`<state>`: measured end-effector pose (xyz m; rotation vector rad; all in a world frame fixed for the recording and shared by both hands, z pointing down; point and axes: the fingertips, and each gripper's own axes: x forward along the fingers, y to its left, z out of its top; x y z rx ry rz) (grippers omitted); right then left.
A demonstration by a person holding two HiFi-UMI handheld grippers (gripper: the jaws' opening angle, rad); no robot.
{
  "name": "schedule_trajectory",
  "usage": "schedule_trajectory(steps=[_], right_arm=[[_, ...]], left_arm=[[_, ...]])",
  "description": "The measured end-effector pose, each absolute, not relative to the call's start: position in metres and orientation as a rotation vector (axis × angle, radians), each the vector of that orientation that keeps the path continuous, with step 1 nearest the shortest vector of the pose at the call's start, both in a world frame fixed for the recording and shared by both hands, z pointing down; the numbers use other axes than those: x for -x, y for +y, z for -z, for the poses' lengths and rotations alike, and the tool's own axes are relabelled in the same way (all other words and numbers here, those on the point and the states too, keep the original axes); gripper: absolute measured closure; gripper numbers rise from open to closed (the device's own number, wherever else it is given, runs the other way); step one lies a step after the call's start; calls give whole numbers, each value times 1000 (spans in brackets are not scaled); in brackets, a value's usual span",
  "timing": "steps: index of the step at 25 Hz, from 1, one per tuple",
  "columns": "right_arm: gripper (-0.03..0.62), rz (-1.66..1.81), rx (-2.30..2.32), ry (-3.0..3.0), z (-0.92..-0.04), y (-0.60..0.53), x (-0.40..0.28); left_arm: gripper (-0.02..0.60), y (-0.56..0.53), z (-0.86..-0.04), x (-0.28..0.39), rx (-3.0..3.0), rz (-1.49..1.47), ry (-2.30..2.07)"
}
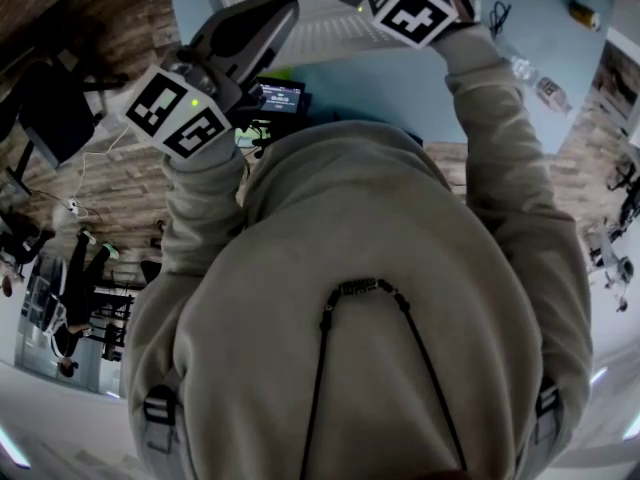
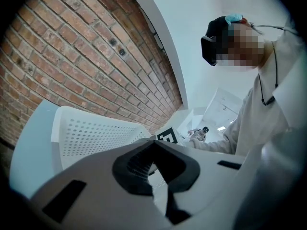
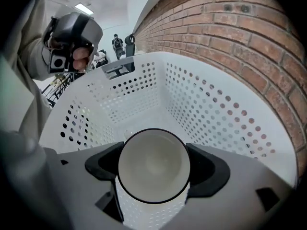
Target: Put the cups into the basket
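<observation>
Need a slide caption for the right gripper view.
Right claw grips a white cup over the perforated white basket, brick wall alongside.

Pale-blue table (image 1: pixel 570 48) — w/ white perforated basket (image 3: pixel 216 114) & clear bottle (image 1: pixel 535 80) on it.

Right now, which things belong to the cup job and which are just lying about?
Job: cup, clamped in the right gripper; white basket beyond it.
Lying about: plastic bottle; small screen device.
</observation>
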<state>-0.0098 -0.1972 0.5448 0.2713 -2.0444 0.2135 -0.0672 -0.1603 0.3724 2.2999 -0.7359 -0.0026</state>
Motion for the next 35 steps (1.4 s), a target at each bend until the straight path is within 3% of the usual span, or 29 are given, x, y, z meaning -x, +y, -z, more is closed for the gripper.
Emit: schedule_trajectory(steps=[35], right_arm=[[177,-268,-240,-1890,-621,-189,0]], left_arm=[[584,-159,-380,66,-2286,-15,-717]])
